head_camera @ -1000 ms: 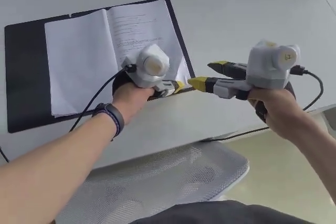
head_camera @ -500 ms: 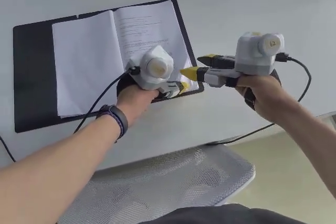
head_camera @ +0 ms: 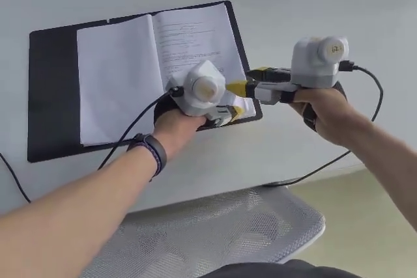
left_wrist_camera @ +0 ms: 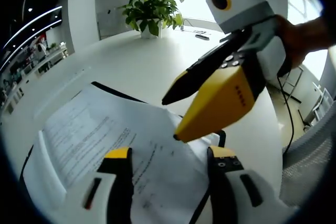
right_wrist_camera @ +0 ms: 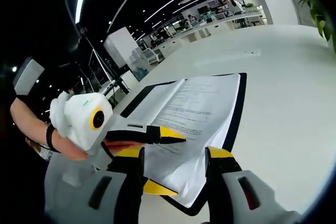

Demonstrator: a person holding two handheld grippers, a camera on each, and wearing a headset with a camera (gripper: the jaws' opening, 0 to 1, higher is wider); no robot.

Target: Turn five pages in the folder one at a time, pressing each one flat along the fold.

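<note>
Fingers [left_wrist_camera: 119, 155] on the left gripper [left_wrist_camera: 170, 156] are spread wide, same deal on the right gripper [right_wrist_camera: 174, 155], and neither is pinching anything. Under them is the white desk [head_camera: 313, 4], with the black folder [head_camera: 52, 96] lying open on it just ahead of both. Its right page [head_camera: 195, 37] has the near corner sitting between the right jaws, and both grippers' tips crowd close together there.

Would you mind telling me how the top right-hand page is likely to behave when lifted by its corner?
The right-hand page looks like a thin single sheet, so it will probably flop and feel very light. Bound at the fold of the folder, it should swing over rather than slide free.
</note>
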